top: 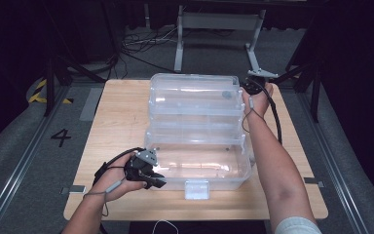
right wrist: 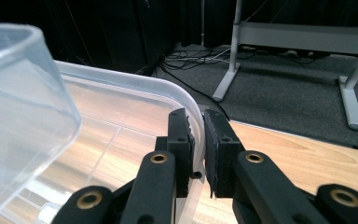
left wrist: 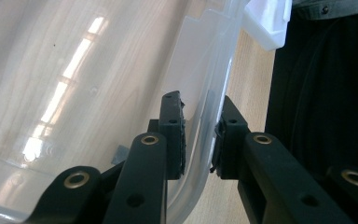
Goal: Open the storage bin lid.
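My left claw (top: 157, 181) straddles the clear box's (top: 199, 168) near rim unclamped, my right claw (top: 247, 84) pinches its lid (top: 192, 95) edge: light, slick, flexible plastic.

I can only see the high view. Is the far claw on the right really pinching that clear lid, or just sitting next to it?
Observer: Pinching it. The right gripper view shows the right claw closed on the curved rim of the lid.
Operator: And the near one?
Observer: In the left gripper view, the left claw straddles the wall of the clear box, one pad inside and one outside. I cannot tell whether it squeezes.
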Tool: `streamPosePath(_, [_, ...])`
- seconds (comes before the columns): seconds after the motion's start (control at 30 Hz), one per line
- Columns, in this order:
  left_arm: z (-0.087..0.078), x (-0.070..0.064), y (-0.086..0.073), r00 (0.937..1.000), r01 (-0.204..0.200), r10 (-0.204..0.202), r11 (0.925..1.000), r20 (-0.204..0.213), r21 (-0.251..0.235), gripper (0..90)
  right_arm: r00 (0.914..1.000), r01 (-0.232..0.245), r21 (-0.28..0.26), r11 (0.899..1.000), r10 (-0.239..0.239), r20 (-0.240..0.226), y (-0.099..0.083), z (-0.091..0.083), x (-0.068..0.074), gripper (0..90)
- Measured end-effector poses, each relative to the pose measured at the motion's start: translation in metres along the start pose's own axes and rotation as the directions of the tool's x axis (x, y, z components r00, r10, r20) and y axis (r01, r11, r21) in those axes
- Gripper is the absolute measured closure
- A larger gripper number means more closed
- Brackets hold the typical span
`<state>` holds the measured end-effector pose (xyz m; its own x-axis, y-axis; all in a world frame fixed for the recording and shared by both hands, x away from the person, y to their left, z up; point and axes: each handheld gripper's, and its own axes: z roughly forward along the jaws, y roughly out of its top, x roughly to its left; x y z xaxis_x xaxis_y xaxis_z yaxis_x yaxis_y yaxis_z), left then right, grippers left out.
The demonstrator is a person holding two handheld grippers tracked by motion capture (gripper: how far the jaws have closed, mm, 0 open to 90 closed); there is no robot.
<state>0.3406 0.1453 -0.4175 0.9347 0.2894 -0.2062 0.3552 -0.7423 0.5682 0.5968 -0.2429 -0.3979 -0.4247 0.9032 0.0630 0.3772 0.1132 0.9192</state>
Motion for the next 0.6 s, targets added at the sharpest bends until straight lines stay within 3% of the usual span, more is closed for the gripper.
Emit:
streamPosePath(0.37, [0.000, 0.000, 0.001, 1.0000, 0.008, -0.008, 1.0000, 0.002, 0.006, 76.9, 0.9993, -0.037, 0.036, 0.999, 0.037, -0.007, -0.006, 0.006, -0.003, 78.9])
streamPosePath(0.47, [0.000, 0.000, 0.002, 0.9999, 0.010, -0.010, 0.9999, -0.002, 0.013, 76.8, 0.9981, -0.062, 0.003, 0.998, 0.062, -0.006, -0.006, 0.004, -0.005, 67.2])
streamPosePath(0.6, [-0.002, 0.000, 0.004, 0.9998, 0.020, -0.020, 0.9998, 0.010, -0.001, 75.0, 0.9976, -0.066, -0.027, 0.997, 0.066, -0.023, -0.003, -0.004, -0.006, 64.2])
